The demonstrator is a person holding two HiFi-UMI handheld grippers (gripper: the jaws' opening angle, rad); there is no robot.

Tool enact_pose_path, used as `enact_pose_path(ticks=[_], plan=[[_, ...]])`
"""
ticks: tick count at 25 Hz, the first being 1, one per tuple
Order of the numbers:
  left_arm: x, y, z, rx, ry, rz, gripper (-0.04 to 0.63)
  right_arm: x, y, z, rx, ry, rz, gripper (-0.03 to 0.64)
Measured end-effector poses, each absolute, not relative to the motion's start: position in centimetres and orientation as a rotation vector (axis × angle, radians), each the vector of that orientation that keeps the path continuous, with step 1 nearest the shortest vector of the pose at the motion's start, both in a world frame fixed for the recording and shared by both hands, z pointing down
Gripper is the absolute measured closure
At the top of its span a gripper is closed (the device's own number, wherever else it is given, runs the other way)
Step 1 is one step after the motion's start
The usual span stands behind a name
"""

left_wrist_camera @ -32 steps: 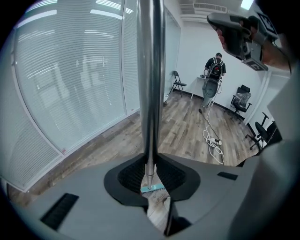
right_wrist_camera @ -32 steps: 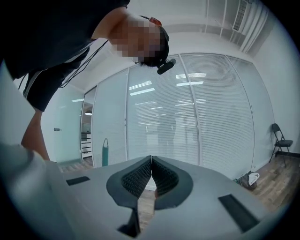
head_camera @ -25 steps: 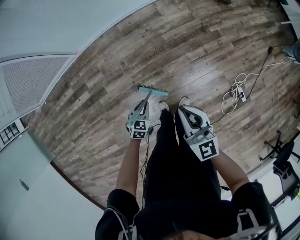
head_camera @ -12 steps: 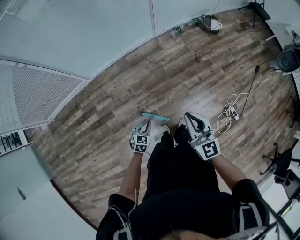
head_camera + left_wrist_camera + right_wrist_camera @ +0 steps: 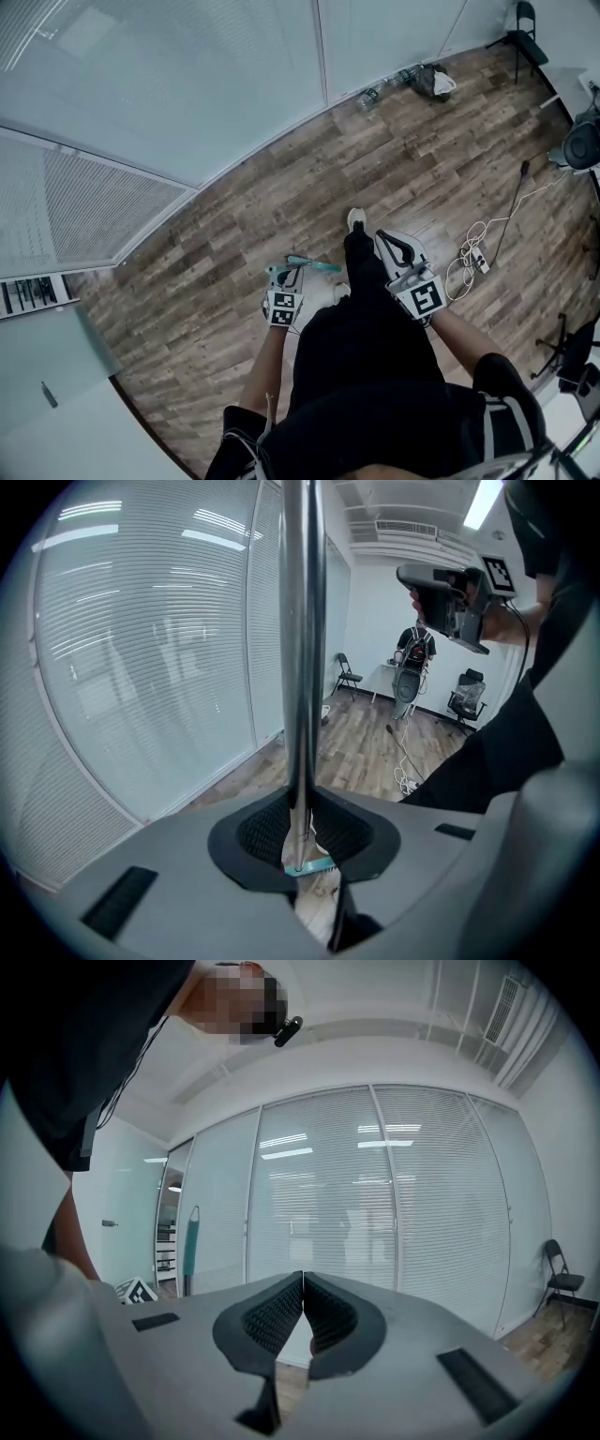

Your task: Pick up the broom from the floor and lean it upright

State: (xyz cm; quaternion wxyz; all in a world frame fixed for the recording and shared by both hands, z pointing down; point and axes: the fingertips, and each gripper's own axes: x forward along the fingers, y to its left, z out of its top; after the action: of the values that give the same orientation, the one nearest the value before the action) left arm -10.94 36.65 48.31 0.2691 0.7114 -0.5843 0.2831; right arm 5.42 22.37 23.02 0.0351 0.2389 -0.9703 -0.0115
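The broom hangs almost upright in my left gripper [image 5: 286,275], which is shut on its metal handle [image 5: 303,667]. In the left gripper view the handle runs straight up between the pads, and the teal broom head [image 5: 310,865] shows far below over the wood floor. From the head view the teal head [image 5: 313,265] sits just ahead of the left gripper. My right gripper [image 5: 391,241] is held level beside the person's leg, shut and holding nothing, its fingertips [image 5: 303,1280] touching. The broom's teal upper grip [image 5: 191,1239] stands at the left of the right gripper view.
A glass wall with blinds [image 5: 187,84] curves along the far side. A power strip with cables [image 5: 476,255] lies on the floor at right. A bag and bottles [image 5: 427,80] rest by the wall. A folding chair [image 5: 347,675] and a person [image 5: 415,653] are farther off.
Both grippers have risen with the person straightening up. The broom has come up with the left gripper, and one foot has stepped forward.
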Motion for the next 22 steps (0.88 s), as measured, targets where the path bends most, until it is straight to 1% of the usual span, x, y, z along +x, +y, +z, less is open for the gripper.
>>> enact_pose_path(ticks=[5, 11, 17, 22], plan=[[-13.9, 31.5, 47.9, 1.900, -1.581, 0.805, 0.511, 1.5, 15.4, 22.9, 0.680, -3.028, -0.042, 0.598], [-17.9, 22.9, 47.7, 1.838, -1.615, 0.835, 0.511, -2.9, 4.9, 21.0, 0.670, -3.084, -0.099, 0.598], [-21.8, 13.0, 47.2, 1.738, -1.720, 0.790, 0.511, -3.7, -4.7, 20.2, 0.728, -3.083, -0.070, 0.598], [-23.0, 5.2, 47.5, 1.683, -1.766, 0.678, 0.511, -3.0, -10.7, 20.9, 0.885, -3.037, -0.027, 0.598]])
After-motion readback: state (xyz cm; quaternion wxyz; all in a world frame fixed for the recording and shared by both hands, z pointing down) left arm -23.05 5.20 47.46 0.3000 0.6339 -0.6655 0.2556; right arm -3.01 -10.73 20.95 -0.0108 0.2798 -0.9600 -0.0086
